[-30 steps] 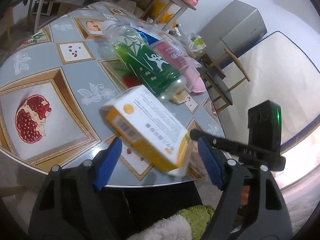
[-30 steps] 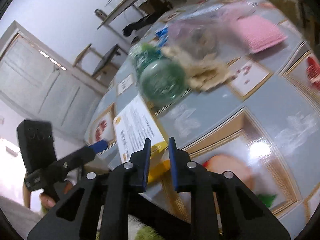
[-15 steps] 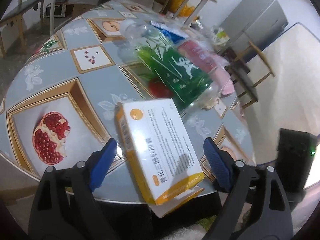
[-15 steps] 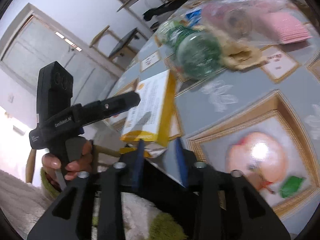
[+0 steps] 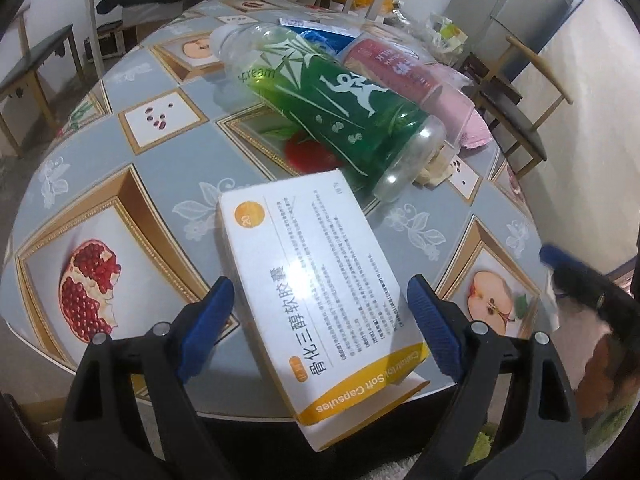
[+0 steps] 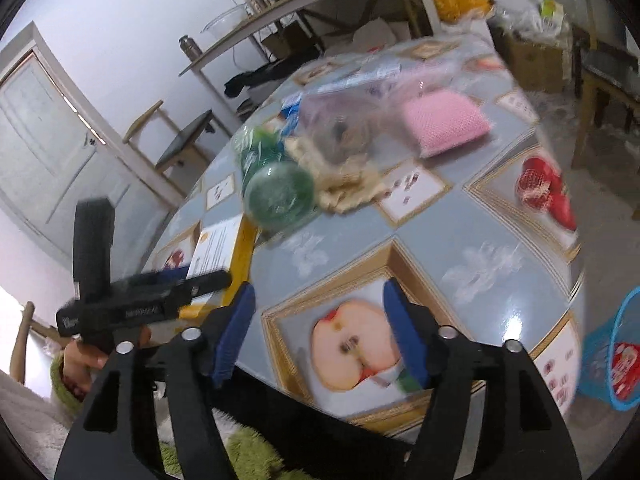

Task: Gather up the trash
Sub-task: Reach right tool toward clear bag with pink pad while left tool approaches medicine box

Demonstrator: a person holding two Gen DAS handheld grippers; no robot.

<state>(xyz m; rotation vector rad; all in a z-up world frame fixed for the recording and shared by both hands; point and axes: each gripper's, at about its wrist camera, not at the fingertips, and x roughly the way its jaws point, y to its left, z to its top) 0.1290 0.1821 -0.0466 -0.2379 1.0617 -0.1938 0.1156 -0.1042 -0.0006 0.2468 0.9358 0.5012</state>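
Observation:
A white and orange capsule box [image 5: 320, 280] lies on the round table's near edge, partly overhanging. My left gripper [image 5: 320, 320] is open, its blue pads either side of the box without touching. Behind it a green clear bottle [image 5: 336, 108] lies on its side, next to a pink-labelled bottle [image 5: 396, 68]. My right gripper [image 6: 320, 332] is open and empty above an apple picture on the table [image 6: 500, 264]. The box [image 6: 218, 248] and green bottle [image 6: 278, 196] show left of it, with crumpled paper [image 6: 344, 184] and a clear bag [image 6: 360, 116].
A pink cloth [image 6: 444, 124] lies far on the table. A blue basket [image 6: 616, 356] with trash stands on the floor at right. Chairs [image 5: 516, 116] and a shelf table [image 6: 320, 4] stand around. My left gripper [image 6: 132, 304] shows at left.
My right gripper has opened and swung right, away from the box. My left gripper has moved closer, so the box lies between its pads.

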